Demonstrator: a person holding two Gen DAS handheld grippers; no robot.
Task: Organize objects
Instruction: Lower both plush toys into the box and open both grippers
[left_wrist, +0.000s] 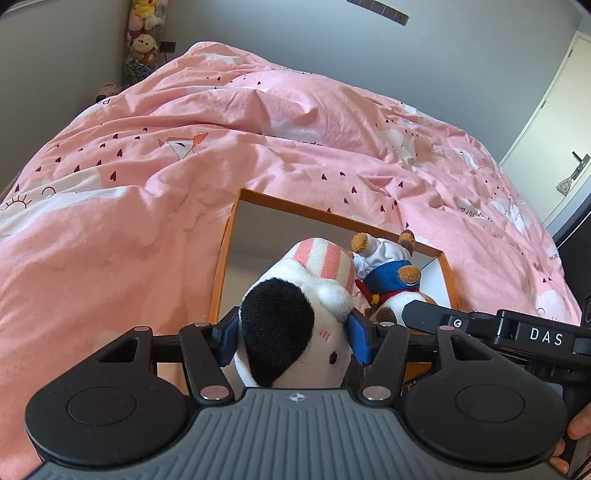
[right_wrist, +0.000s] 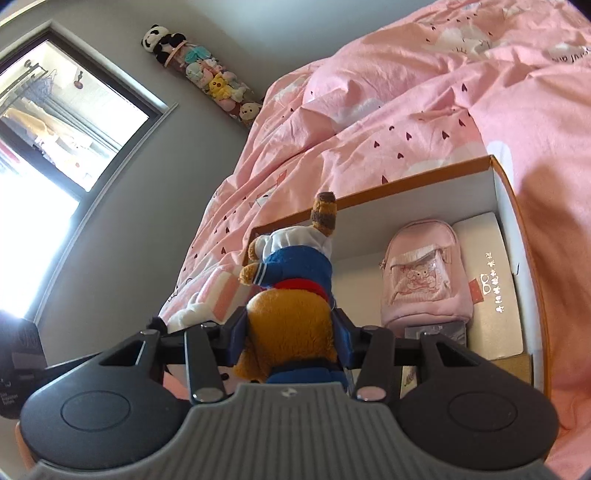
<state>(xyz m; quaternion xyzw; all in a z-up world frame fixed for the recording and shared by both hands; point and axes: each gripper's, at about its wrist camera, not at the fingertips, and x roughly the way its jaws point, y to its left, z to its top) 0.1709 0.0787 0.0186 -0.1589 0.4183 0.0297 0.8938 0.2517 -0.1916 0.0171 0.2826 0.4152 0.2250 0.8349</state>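
Observation:
My left gripper (left_wrist: 293, 338) is shut on a white plush with a black ear patch and a pink striped cap (left_wrist: 295, 314), held over the near end of an orange-rimmed white box (left_wrist: 236, 206) on the bed. My right gripper (right_wrist: 291, 338) is shut on a brown bear plush in a blue sailor outfit (right_wrist: 291, 295), held above the same box (right_wrist: 417, 177). The bear also shows in the left wrist view (left_wrist: 388, 273), just right of the white plush. The white plush also shows at the left of the right wrist view (right_wrist: 207, 302).
Inside the box lie a pink mini backpack (right_wrist: 424, 273), a white flat case (right_wrist: 491, 288) and a dark item (right_wrist: 436, 332). A pink duvet (left_wrist: 147, 184) covers the bed. A column of plush toys (right_wrist: 207, 77) hangs in the corner. A window (right_wrist: 55, 122) and a door (left_wrist: 554, 122) are visible.

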